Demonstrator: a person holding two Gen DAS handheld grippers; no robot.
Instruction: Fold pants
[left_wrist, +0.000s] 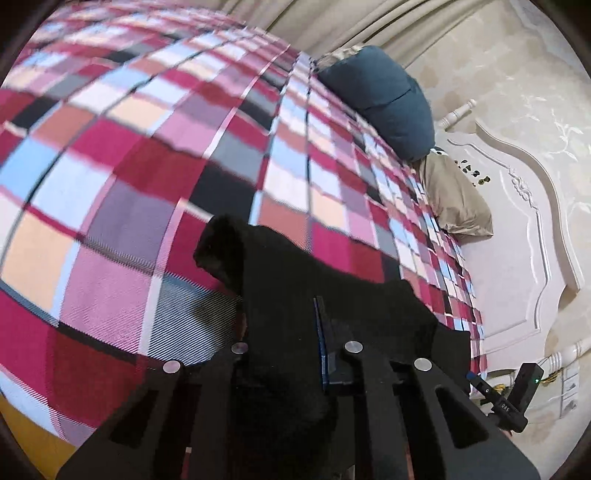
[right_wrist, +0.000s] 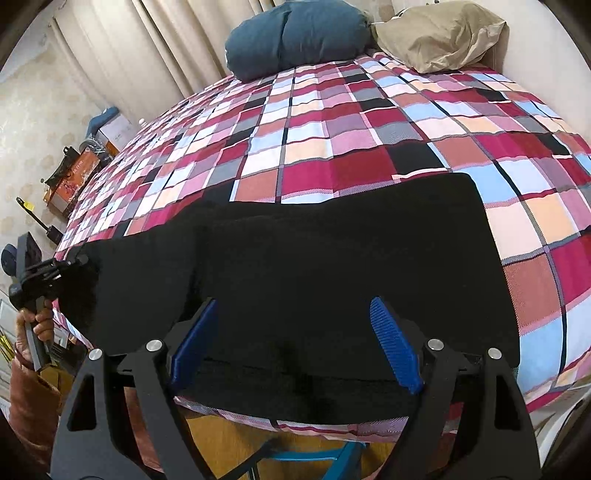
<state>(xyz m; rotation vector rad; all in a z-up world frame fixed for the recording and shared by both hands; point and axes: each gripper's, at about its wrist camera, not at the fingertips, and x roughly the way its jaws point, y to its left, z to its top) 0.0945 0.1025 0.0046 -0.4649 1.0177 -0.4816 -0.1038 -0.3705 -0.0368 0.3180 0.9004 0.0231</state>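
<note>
Black pants (right_wrist: 332, 266) lie flat across the checked bedspread (right_wrist: 332, 122), close to the bed's front edge. My left gripper (left_wrist: 295, 317) is shut on one end of the pants (left_wrist: 288, 280) and holds it a little above the bed; one blue pad (left_wrist: 322, 343) shows, the other is buried in the fabric. In the right wrist view that same left gripper (right_wrist: 79, 261) pinches the pants' far-left end, with a hand (right_wrist: 38, 325) on its handle. My right gripper (right_wrist: 295, 332) stands open over the near edge of the pants, its blue pads (right_wrist: 395, 343) wide apart and gripping nothing.
A dark blue pillow (right_wrist: 295, 37) and a beige pillow (right_wrist: 439, 37) lie at the head of the bed, against a white headboard (left_wrist: 517, 229). Curtains (right_wrist: 129, 55) hang behind. Boxes and clutter (right_wrist: 74, 177) sit on the floor on the left. The bed's front edge (right_wrist: 295, 424) is just below my right gripper.
</note>
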